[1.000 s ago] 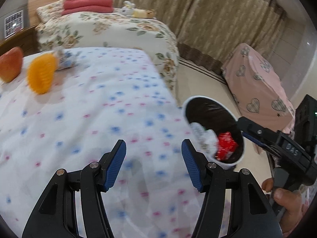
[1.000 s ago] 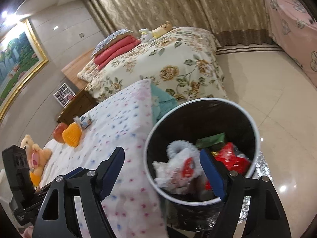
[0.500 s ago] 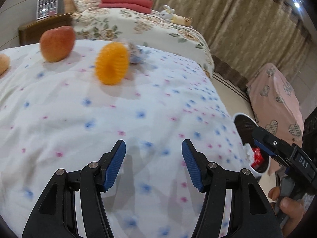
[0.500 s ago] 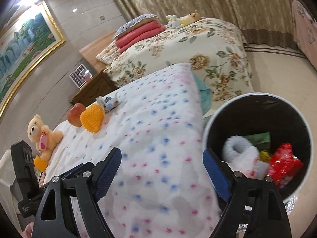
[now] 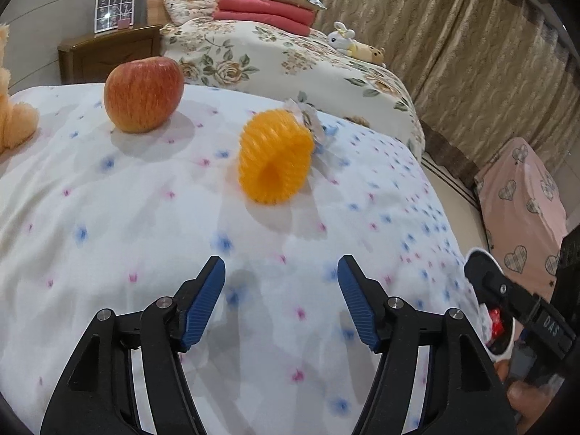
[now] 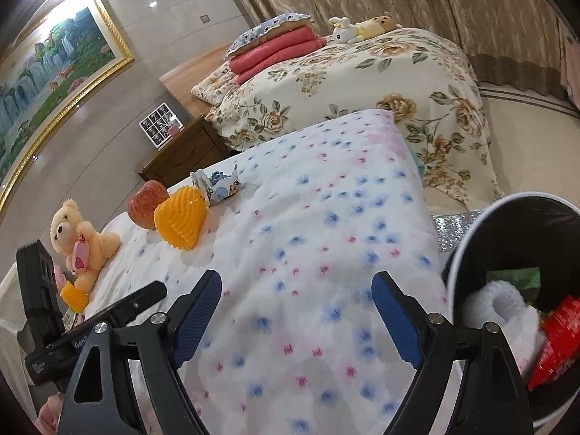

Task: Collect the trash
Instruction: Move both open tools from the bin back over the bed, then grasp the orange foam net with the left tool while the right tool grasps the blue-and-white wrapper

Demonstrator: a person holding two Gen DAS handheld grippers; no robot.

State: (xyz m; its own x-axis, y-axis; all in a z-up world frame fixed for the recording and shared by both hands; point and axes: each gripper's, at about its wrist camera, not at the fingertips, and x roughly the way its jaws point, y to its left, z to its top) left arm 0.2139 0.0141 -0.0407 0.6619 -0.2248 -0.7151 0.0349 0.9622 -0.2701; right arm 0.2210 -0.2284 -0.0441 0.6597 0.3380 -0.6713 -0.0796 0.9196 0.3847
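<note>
An orange foam fruit net [image 5: 274,156] lies on the dotted bedspread [image 5: 145,239], with a crumpled blue-and-white wrapper [image 5: 314,123] right behind it. Both show in the right wrist view: the net [image 6: 181,217] and the wrapper [image 6: 217,186]. My left gripper [image 5: 281,299] is open and empty, hovering over the bedspread short of the net. My right gripper [image 6: 297,319] is open and empty over the bed's edge. The black trash bin [image 6: 467,250] stands on the floor at the right, holding white, red and green trash.
A red apple [image 5: 143,93] sits left of the net. A teddy bear [image 6: 81,239] sits at the bed's left. A floral bed [image 6: 362,83], a wooden nightstand [image 5: 108,54] and a pink covered seat [image 5: 525,210] stand beyond.
Both grippers swung left from the bin toward the bed. The net and apple are now closer and more central in the left wrist view. The bin has slid to the right edge.
</note>
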